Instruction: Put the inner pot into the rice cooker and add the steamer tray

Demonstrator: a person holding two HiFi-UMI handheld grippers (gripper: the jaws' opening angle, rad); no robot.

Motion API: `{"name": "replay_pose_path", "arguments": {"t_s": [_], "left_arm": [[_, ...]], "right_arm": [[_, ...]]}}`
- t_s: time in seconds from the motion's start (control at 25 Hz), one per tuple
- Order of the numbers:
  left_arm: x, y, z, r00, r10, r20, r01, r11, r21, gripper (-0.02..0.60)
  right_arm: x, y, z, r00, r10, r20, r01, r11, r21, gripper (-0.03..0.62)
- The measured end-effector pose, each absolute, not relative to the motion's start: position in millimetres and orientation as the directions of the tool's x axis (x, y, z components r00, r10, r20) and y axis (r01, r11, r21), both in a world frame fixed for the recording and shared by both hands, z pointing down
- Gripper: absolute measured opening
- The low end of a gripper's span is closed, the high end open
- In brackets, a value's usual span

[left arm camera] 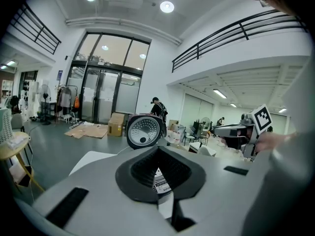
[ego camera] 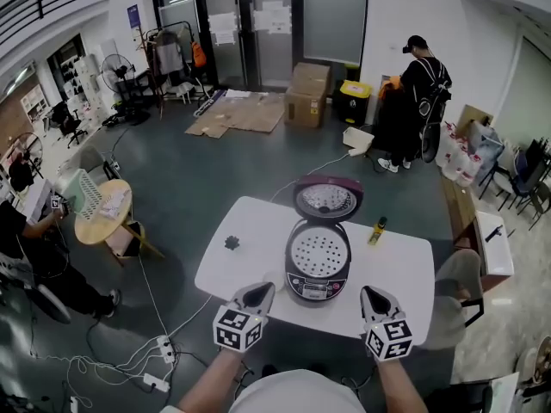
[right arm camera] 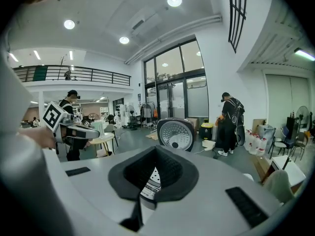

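We hold the left gripper point(ego camera: 257, 292) and right gripper point(ego camera: 373, 297) over the table's point(ego camera: 405, 269) near edge, either side of the rice cooker point(ego camera: 317, 284). Both pairs of jaws are pressed together, nothing between them. The cooker sits mid-table, lid point(ego camera: 325, 200) up toward the far edge, with the perforated steamer tray point(ego camera: 318, 253) seated in its mouth.

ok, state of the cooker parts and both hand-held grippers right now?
Rice cooker: on the table, open.
Lid: swung up and back.
Steamer tray: seated in the cooker's top.
Left hand-held gripper: shut, empty.
Right hand-held gripper: shut, empty.
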State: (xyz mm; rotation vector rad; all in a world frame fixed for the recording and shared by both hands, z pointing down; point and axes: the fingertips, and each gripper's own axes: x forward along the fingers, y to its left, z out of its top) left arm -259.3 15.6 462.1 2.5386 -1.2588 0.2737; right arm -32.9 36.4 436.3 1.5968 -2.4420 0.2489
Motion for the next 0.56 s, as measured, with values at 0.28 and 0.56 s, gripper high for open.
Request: {"name": "replay_pose_path", "arguments": {"t_s": [0.28,0.56], "left_arm": [[-258.7,13.2,464.0,0.608,-0.739,0.289,-0.793,-0.577,0.193,0.014],[-251.4,7.0,457.1,0.625,-0.732,0.271,-0.781,-0.582,0.226,0.014]], "right_arm": [[-33.6,35.8,438.4,-0.38,-0.884,0.271,-0.921,0.388,-0.028,0.011],[-33.9,27.7,429.0,-0.387,-0.884,0.262,-0.918,0.395,-0.024,0.011]]}}
